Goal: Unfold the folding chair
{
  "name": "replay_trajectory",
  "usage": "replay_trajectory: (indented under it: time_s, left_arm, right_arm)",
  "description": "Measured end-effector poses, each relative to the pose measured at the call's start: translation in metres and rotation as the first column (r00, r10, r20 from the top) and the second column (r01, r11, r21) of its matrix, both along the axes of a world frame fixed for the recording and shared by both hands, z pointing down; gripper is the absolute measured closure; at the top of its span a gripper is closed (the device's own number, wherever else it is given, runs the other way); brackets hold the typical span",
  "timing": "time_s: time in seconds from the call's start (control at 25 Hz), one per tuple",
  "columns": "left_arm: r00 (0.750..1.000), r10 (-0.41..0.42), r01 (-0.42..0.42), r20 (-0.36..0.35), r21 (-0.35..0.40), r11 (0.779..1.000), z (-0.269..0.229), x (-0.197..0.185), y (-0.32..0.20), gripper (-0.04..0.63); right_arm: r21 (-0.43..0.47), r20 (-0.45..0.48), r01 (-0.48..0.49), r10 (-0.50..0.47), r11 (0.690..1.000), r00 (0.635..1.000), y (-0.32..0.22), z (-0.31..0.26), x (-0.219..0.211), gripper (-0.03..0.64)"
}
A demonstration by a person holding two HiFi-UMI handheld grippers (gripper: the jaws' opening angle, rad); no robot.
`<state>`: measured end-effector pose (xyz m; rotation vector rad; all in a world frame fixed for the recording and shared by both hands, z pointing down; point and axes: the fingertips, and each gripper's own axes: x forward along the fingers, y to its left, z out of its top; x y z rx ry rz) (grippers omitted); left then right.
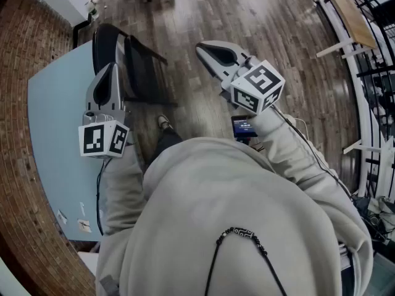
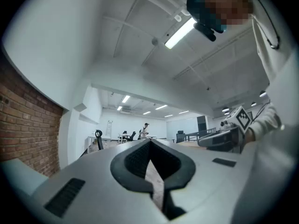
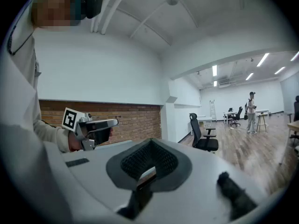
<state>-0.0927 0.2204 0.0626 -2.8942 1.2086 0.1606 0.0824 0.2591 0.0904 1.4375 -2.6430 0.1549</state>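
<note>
Floor: we see a wooden floor (image 1: 203, 17) filling most of the head view, open and well lit.
Table: a pale blue table (image 1: 55, 122) runs down the left side, with a brick wall beyond its outer edge.
Person: a pale hooded top (image 1: 234, 214) fills the lower part of the head view, both arms held out forward.
Task's thing: the folding chair (image 1: 126, 60), dark, stands on the floor just beside the table's far corner. From above it looks to us folded flat and upright, though we cannot be sure.
Left gripper: the left gripper (image 1: 112, 71) hangs in the air over the table's edge, near the chair's backrest but apart from it. Its jaws are pressed together with nothing between them.
Right gripper: the right gripper (image 1: 207, 49) is held over bare floor, to the right of the chair and clear of it. Its jaws are also closed and empty.
Small thing: a lit screen (image 1: 242, 127), perhaps a phone, shows under the right forearm.
Step in hand: we judge that the task has not begun and the reach towards the chair comes first.
Doing it well: we would spread both pairs of jaws before lowering them. One should close on the top of the backrest to steady the frame, the other on the seat's front edge. We would then draw the seat down and away slowly, keeping the legs flat on the floor and clear of the table's edge.
Risk: a one-sided grip may let the chair tip or slide along the floor.
</note>
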Motion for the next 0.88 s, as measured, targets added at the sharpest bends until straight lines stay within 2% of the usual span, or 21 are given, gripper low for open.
replay_trajectory:
  time_s: [0.16, 0.32, 0.44, 0.64, 0.8, 0.88]
  left_arm:
    - [0.999, 0.04, -0.04, 0.029, 0.001, 0.999, -0.002, -0.016, -0.059, 0.589]
    - [0.993, 0.082, -0.084, 0.078, 0.015, 0.996, 0.001, -0.02, -0.107, 0.589]
    - [0.991, 0.112, -0.112, 0.076, -0.003, 0.994, 0.009, -0.014, -0.137, 0.589]
    - [0.996, 0.085, -0.085, 0.023, 0.021, 0.996, -0.001, -0.009, -0.18, 0.589]
    - [0.998, 0.054, -0.054, 0.012, 0.012, 0.998, 0.002, 0.003, -0.19, 0.589]
    - [1.0, 0.023, -0.023, 0.019, -0.005, 1.0, 0.007, 0.005, -0.195, 0.589]
  right_arm:
    - [-0.019, -0.009, -0.004, 0.003, 1.0, 1.0, -0.062, 0.0, -0.023, 0.607]
    - [-0.026, 0.027, -0.063, 0.064, 0.998, 0.998, -0.12, -0.007, -0.018, 0.607]
    - [0.0, 0.019, -0.113, 0.113, 0.994, 0.993, -0.149, -0.013, -0.007, 0.607]
    - [0.046, 0.04, -0.139, 0.137, 0.989, 0.99, -0.191, -0.019, 0.015, 0.607]
    - [0.038, 0.008, -0.088, 0.088, 0.995, 0.996, -0.2, -0.01, 0.023, 0.607]
    - [0.017, 0.024, -0.068, 0.068, 0.998, 0.997, -0.209, -0.005, 0.025, 0.607]
